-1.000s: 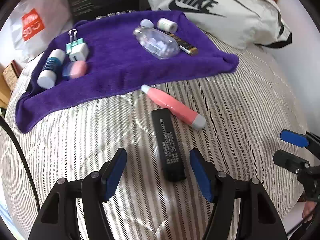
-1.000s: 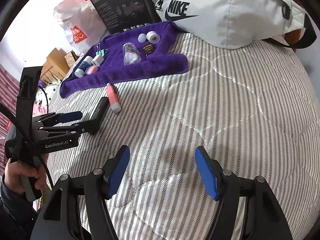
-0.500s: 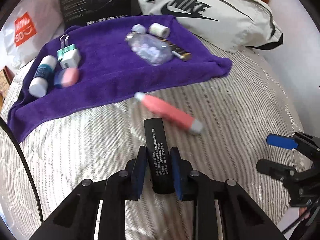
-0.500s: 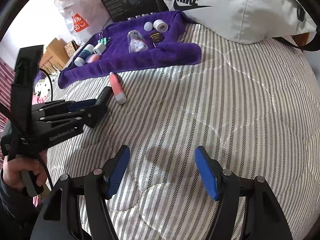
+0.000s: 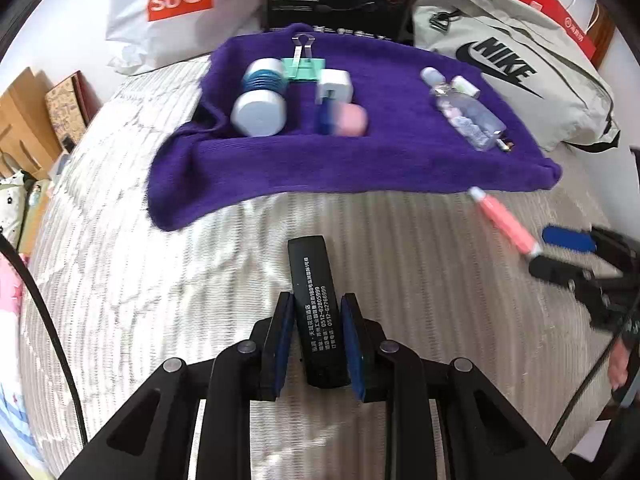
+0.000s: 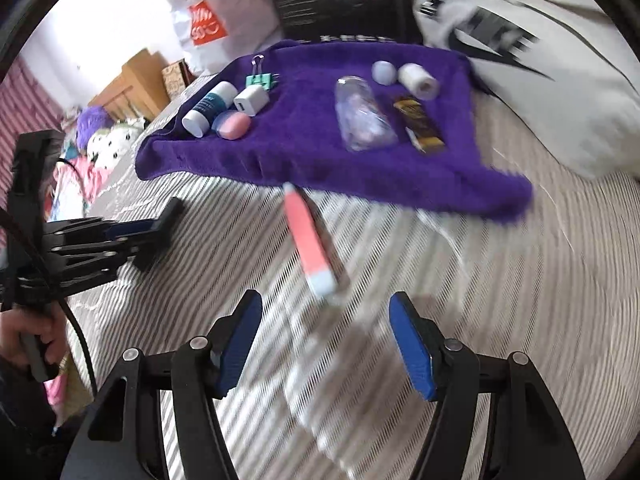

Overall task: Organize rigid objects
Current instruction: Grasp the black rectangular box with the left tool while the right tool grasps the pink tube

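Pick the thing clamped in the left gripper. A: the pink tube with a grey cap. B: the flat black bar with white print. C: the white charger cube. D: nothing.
B: the left gripper has its blue pads pressed on both sides of the flat black bar with white print.

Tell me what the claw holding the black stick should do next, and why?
Probably carry it up to the purple towel and set it down. The left claw is shut on the black stick, and the other small things already lie on that towel.
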